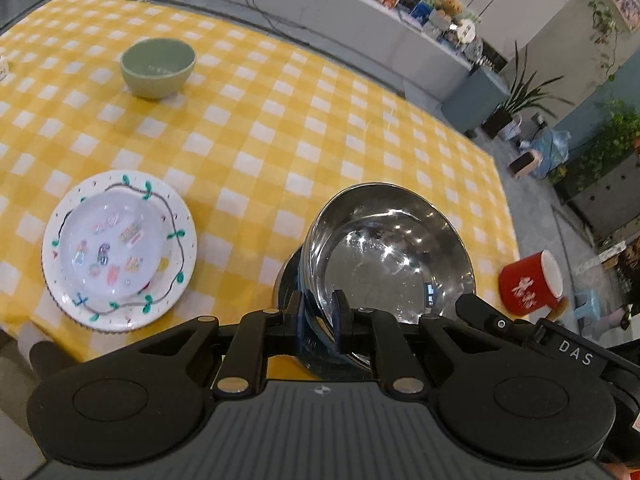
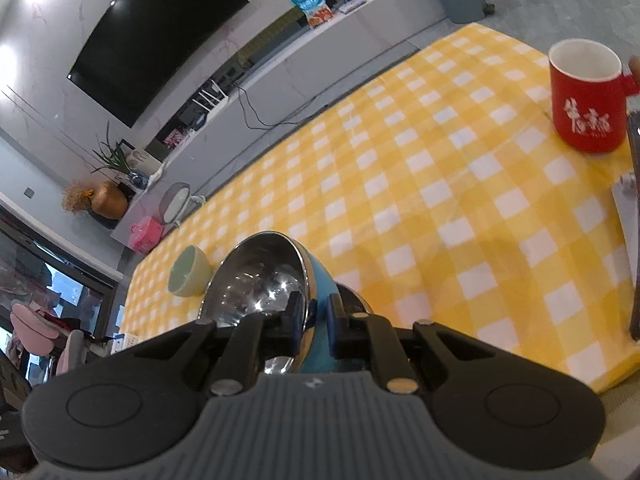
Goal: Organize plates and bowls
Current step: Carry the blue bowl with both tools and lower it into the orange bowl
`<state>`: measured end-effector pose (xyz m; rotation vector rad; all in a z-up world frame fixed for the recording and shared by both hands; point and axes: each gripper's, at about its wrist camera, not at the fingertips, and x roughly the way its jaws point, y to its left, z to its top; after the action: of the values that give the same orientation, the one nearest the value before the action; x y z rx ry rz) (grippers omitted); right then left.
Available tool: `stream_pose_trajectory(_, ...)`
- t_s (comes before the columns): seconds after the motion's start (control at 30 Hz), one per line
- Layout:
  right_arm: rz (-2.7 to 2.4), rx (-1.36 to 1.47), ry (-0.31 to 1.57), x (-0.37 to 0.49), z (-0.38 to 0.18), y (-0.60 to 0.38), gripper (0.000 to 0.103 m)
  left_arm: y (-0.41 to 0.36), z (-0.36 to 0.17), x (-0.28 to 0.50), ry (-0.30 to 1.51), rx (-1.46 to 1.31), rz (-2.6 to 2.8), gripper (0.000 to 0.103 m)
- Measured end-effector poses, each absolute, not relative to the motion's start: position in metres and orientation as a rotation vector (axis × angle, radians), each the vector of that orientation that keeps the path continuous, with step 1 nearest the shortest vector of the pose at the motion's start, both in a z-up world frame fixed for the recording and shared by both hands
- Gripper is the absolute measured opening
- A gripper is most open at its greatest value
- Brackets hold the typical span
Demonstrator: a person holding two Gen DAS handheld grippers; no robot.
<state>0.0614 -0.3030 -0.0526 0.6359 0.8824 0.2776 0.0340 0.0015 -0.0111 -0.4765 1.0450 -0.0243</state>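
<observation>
My left gripper (image 1: 318,310) is shut on the near rim of a shiny steel bowl (image 1: 392,252), which tilts over the yellow checked table's near right part. The dark rim of a second bowl (image 1: 286,276) shows just under it. Left of them a white plate with a green vine pattern (image 1: 182,264) carries a smaller plate (image 1: 112,248) with coloured stickers. A green bowl (image 1: 158,66) stands farther back. In the right wrist view my right gripper (image 2: 314,314) is shut on the rim of a steel bowl with a blue outside (image 2: 256,280), tipped on its side. The green bowl (image 2: 188,272) lies beyond it.
A red mug (image 1: 532,284) with white lettering stands at the table's right edge; the red mug (image 2: 586,96) appears far right in the right wrist view. A dark upright object (image 2: 636,220) cuts the right border there. Floor, plants and a low cabinet surround the table.
</observation>
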Motion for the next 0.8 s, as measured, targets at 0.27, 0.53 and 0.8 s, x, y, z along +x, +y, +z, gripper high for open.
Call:
stream_pose_trajectory(0.27, 0.266, 0.61, 0.93, 0.061, -0.064, -0.301, 0.009, 0.0, -0.021, 0.03, 1.073, -0.46, -0.009, 0.015)
stream_pose_trajectory(0.53, 0.251, 0.569, 0.954, 0.062, -0.07, -0.298, 0.009, -0.006, -0.023, 0.03, 1.078, -0.415, -0.016, 0.016)
stream_pose_trajectory(0.8, 0.244, 0.558, 0.968, 0.064, -0.072, -0.297, 0.007, -0.009, -0.028, 0.031, 1.097, -0.385, -0.013, 0.016)
